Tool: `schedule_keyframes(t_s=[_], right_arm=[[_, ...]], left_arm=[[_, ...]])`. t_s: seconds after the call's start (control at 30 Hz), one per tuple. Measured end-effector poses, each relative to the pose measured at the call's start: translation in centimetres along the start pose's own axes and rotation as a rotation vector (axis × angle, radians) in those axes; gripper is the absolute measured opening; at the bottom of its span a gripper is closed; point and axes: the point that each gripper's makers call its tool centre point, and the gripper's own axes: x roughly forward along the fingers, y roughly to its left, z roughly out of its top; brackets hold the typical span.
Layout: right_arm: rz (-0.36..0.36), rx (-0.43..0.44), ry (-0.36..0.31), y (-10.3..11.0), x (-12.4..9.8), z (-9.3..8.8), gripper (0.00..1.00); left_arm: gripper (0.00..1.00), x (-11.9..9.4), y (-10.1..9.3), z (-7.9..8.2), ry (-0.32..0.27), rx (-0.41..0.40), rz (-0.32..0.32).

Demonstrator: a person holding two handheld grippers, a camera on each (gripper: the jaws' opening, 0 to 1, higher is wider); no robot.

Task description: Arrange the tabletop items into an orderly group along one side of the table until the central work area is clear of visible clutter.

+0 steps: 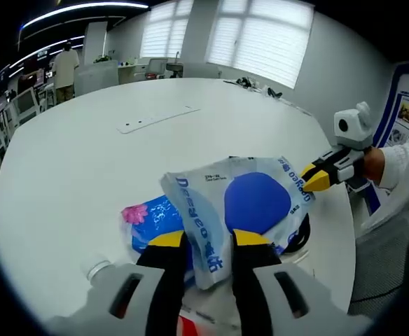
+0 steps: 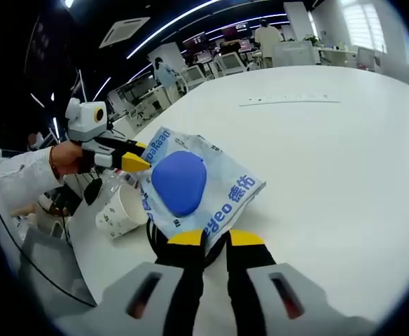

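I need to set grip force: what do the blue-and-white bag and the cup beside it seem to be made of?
The bag looks like thin glossy plastic film: it crinkles and catches light, with printed blue lettering. Both grippers pinch its edges, the left gripper and the right gripper. The cup, lying on its side, looks like matte white paper, though coated plastic is possible.

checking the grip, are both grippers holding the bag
Yes, the left gripper pinches one edge of the bag and the right gripper the opposite one.

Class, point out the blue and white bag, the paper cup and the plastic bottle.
Bag (image 2: 183, 183): right gripper view, blue patch.
Paper cup (image 2: 118, 212): right gripper view, side wall.
Plastic bottle (image 1: 96, 269): left gripper view, cap.
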Motion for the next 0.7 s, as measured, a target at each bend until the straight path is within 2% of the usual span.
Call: schedule_keyframes(t_s=[0.3,0.7], right_arm=[[-0.011,0.008,-0.01,-0.35,-0.32,0.28,0.04],[-0.001,0.022,-0.021,-0.31,-0.57,0.58,0.0]], left_arm=[[0.08,-0.12,0.08,-0.2,0.003,-0.009,-0.002],[0.03,-0.34,-0.5,0.27,-0.017,-0.044,-0.014]])
